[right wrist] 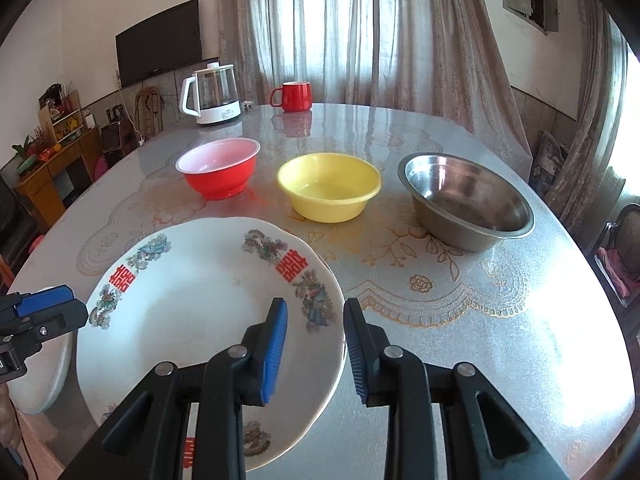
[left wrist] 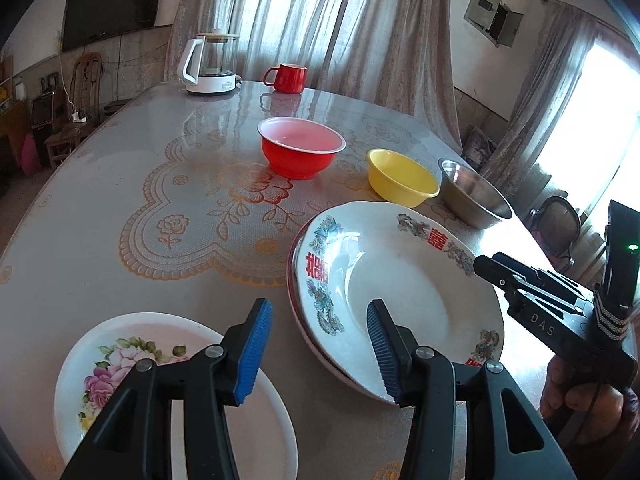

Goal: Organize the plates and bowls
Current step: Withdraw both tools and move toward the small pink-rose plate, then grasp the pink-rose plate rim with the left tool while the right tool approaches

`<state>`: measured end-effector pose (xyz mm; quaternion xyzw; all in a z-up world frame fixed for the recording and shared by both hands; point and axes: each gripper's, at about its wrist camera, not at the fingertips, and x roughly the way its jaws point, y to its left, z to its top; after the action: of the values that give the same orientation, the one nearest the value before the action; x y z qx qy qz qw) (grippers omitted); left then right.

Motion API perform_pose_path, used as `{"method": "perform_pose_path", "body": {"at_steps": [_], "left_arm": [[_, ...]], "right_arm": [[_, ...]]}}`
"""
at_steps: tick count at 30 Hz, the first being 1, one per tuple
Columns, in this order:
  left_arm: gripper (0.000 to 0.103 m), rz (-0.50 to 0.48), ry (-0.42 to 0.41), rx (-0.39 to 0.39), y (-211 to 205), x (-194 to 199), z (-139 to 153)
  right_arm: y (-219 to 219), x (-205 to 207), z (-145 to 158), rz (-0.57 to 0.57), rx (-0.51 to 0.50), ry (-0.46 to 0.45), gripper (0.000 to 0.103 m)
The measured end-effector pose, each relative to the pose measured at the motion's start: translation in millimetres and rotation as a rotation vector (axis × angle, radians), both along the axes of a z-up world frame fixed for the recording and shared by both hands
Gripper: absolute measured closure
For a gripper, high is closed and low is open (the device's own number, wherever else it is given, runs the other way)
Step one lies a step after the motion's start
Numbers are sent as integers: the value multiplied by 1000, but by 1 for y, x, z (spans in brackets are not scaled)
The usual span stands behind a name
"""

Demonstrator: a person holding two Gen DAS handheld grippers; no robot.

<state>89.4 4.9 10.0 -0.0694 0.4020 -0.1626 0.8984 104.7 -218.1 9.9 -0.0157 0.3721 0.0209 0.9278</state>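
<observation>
Dragon plate (right wrist: 208,320) rim between parted right gripper (right wrist: 316,350) pads, ungripped; left gripper (left wrist: 318,354) parted, empty, between both plates.

Red 囍 signs on dragon plate (right wrist: 192,312) rim, "DAS" on right tongs (left wrist: 486,268)

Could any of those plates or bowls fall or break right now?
Maybe. The dragon plate lies on another plate and isn't centred on it, so a nudge from the right gripper, whose open fingers straddle its rim, might slide it. The flower plate sits close to the table edge below the left gripper and could get knocked off. The steel bowl looks near the far right edge too.
</observation>
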Motion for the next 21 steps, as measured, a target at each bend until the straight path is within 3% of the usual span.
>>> {"method": "perform_pose_path", "body": {"at_steps": [6, 14, 21], "left_arm": [[52, 25, 0, -4, 15, -8, 1], [51, 123, -26, -17, 58, -16, 9], [51, 240, -44, -13, 102, -23, 12]], "right_arm": [[21, -16, 9, 102, 50, -23, 71], [52, -37, 20, 355, 245, 8, 71], [108, -54, 13, 657, 341, 132, 71]]}}
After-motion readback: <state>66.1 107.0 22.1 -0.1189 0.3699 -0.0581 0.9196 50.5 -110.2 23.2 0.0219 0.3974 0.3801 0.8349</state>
